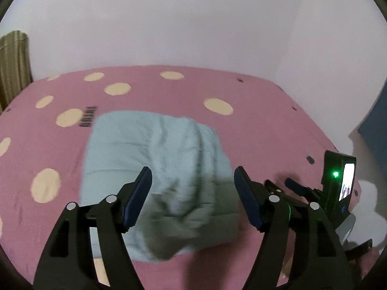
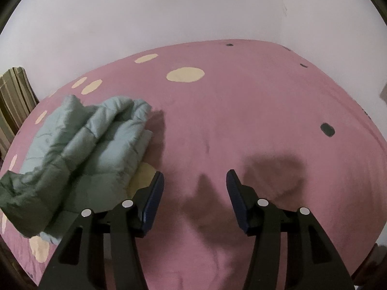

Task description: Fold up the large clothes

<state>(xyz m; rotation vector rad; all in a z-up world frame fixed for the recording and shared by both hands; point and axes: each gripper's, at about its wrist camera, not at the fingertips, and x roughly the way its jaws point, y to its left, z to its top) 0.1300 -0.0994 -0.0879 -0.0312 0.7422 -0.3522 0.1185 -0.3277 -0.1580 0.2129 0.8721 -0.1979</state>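
A pale blue-green quilted garment (image 1: 154, 169) lies folded into a thick bundle on the pink bed. In the left wrist view my left gripper (image 1: 193, 181) hangs above its near part, jaws wide apart, nothing pinched between the pads. The right wrist view shows the same garment (image 2: 92, 149) at the left, its layers stacked and its near end in shadow. My right gripper (image 2: 194, 181) is open over bare pink sheet to the right of the garment, holding nothing. The right gripper also appears in the left wrist view (image 1: 292, 186) at the lower right.
The bed wears a pink sheet (image 2: 241, 120) with cream dots and small dark spots. White walls stand behind it. A striped curtain (image 2: 14, 101) hangs at the far left. A blue object (image 1: 375, 130) sits beyond the bed's right edge.
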